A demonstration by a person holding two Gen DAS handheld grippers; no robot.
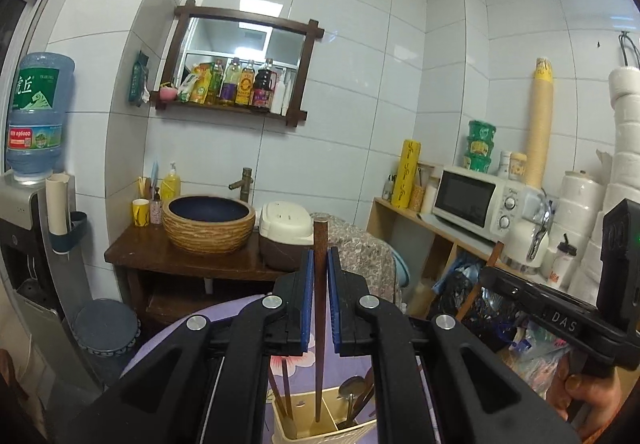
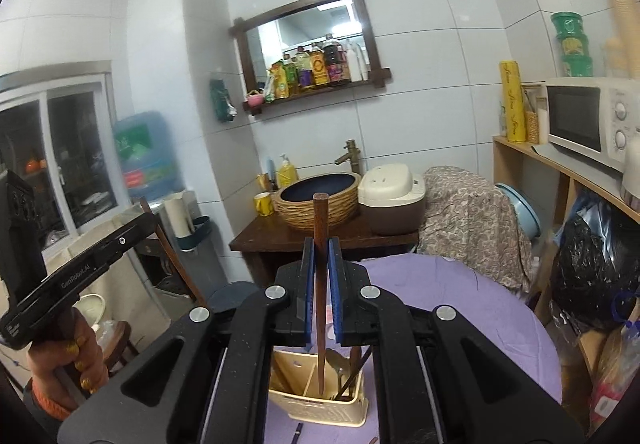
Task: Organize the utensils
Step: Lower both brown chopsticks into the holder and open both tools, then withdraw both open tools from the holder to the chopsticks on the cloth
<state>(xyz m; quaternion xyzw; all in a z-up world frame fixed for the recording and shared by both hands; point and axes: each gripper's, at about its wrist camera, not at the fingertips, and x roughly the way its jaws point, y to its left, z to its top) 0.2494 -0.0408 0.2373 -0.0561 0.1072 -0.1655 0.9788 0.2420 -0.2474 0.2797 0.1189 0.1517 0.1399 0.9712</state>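
Gripping one dark wooden chopstick apiece, both grippers hover above a cream utensil holder [image 2: 316, 400] on the purple-clothed table [image 2: 460, 308]. The left gripper [image 1: 319, 256] has its blue pads clenched on a left chopstick [image 1: 320, 308], tip hanging over the holder's middle compartment. The right gripper [image 2: 321, 248] grasps a right chopstick [image 2: 320, 284] slightly tilted, tip near a divider. Spoons [image 2: 340, 368] fill the right compartment. A tilted stick could catch the divider and tip the light holder. Beyond, a basin [image 2: 318, 203] sits on a wooden stand.
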